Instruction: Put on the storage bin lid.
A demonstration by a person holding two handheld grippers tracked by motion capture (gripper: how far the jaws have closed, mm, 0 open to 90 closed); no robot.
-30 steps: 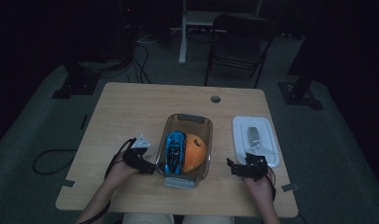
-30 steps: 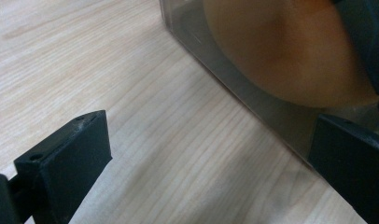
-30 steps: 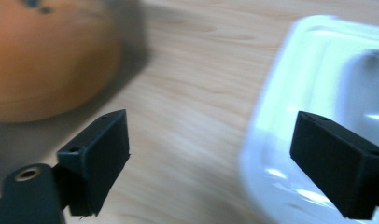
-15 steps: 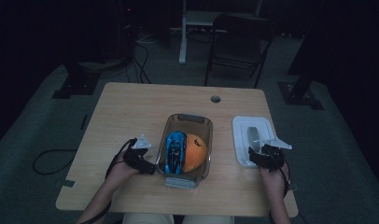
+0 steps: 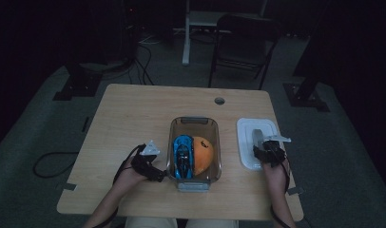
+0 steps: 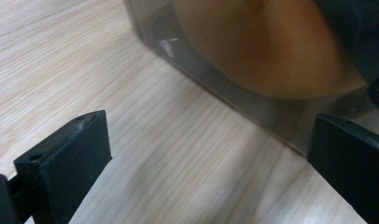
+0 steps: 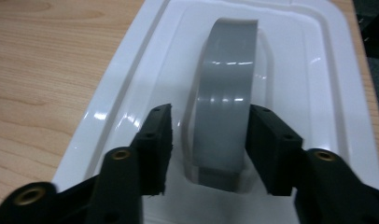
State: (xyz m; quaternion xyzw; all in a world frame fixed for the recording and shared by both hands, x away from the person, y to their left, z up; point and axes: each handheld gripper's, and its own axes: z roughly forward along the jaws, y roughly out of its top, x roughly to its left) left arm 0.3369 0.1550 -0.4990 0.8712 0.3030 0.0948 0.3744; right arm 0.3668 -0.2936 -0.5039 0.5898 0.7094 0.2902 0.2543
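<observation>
The right gripper (image 7: 208,140) is straddling the grey handle (image 7: 226,98) of the white lid (image 7: 318,107), one jaw on each side of it with a thin gap showing at both faces, so the claw is spread narrowly around the handle and not yet pinching it. In the high view the lid (image 5: 246,142) is lying flat on the table (image 5: 134,114) at about 3 o'clock from the clear container (image 5: 174,133), just beside it and apart from it, with the right gripper (image 5: 268,153) sitting over the lid's near half.

The left gripper (image 5: 155,175) is resting at about 9 o'clock from the container, close against its near left wall. In the left gripper view its jaws are standing wide apart over bare wood, holding nothing, and the container's wall (image 6: 253,107) is crossing between them at 1 o'clock — whether a jaw is touching the plastic is hard to tell.

Inside the container a blue toy car (image 5: 184,156) is lying lengthwise along the left side and an orange ball (image 5: 203,154) is sitting touching it on the right.

As a judgement, the packing part looks finished — both things are already in the box. What is left is closing it: clamping the handle, lifting the lid, carrying it over toward 9 o'clock and seating it on the rim, probably with the left gripper steadying the container.
</observation>
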